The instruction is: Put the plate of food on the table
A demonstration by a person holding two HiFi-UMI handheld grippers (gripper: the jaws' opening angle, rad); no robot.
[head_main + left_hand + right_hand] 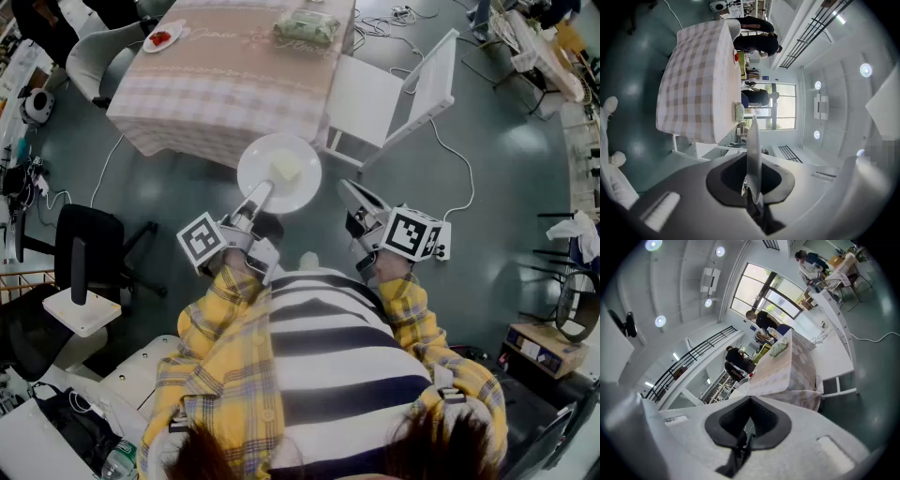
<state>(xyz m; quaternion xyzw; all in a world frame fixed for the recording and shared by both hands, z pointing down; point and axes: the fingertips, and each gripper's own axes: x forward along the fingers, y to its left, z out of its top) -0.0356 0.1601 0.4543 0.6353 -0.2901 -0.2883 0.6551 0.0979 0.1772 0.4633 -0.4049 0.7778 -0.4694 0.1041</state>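
Holding the plate (258,161) of food (286,169) in the left gripper (265,190) over the floor, just short of the table (234,84) in head view, left gripper view, fingers are clamping the plate's rim edge-on, right gripper view, right gripper (748,401) fingers are sitting closed, empty

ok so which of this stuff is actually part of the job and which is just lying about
In the job: white plate with a pale yellow piece of food, gripped at its rim by the left gripper; checked-cloth table.
Lying about: white chair; green packet and small plate of red food on the table; black office chair.
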